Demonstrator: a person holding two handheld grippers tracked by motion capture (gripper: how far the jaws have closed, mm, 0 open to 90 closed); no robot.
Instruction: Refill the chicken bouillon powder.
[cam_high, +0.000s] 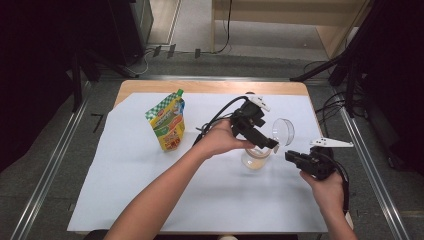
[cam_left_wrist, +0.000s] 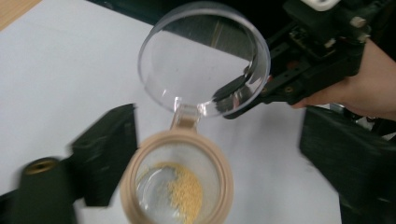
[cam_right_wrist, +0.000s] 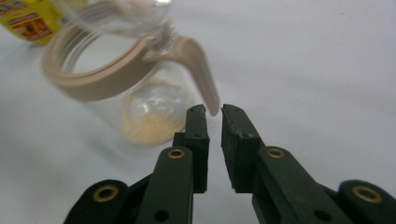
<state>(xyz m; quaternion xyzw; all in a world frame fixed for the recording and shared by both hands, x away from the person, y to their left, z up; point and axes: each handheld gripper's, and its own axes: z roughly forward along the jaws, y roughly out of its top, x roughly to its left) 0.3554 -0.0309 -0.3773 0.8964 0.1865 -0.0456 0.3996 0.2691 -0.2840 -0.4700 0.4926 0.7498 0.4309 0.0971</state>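
A clear jar with a beige rim stands on the white sheet, its hinged clear lid swung up and open. Yellowish grains lie on its bottom. My left gripper hangs over the jar from above. In the left gripper view its jaws stand wide on either side of the rim. The right-hand jaw is clear of it, so the gripper is open. My right gripper sits just right of the jar. Its jaws are parted by a narrow gap, with the rim's beige tab ending right at the tips, unpinched.
A green and yellow pouch stands upright on the sheet to the left of the jar. The white sheet covers most of the wooden table. Dark stands and cables lie on the floor beyond the table.
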